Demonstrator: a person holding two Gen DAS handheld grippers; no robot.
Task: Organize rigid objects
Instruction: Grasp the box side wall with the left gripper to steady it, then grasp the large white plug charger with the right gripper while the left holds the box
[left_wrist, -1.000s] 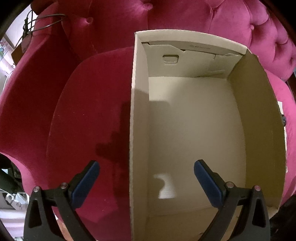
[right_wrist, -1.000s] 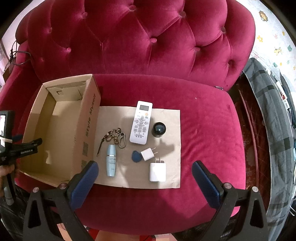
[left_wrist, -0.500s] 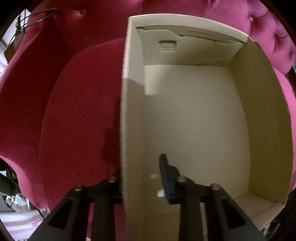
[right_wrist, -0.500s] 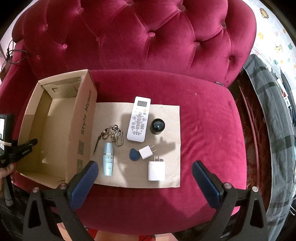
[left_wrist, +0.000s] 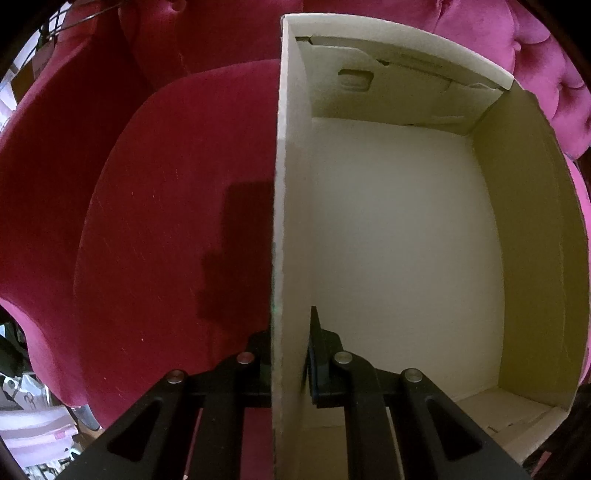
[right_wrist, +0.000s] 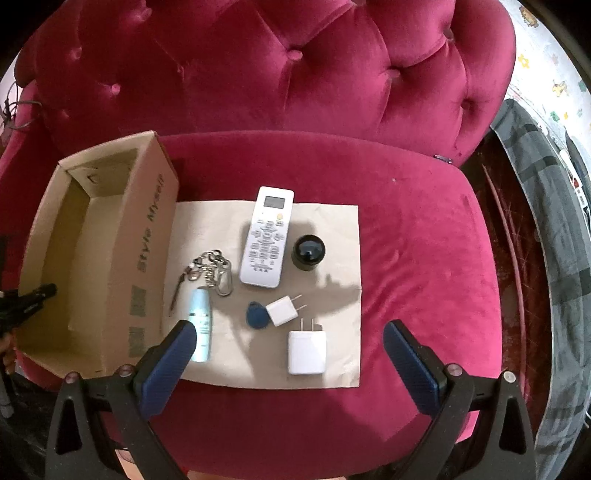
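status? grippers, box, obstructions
Left gripper shut on cardboard box side wall. Right gripper open, empty, above the items on the paper sheet. Box empty. Nothing in the way.

left gripper (left_wrist: 290, 354) points steeply down, fingers clamped together; right gripper (right_wrist: 286, 341) hangs with fingers spread wide.

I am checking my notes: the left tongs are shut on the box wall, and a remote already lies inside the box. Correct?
Not quite. The left tongs do clamp the box wall, but the left wrist view shows nothing inside; the remote lies on the paper outside.
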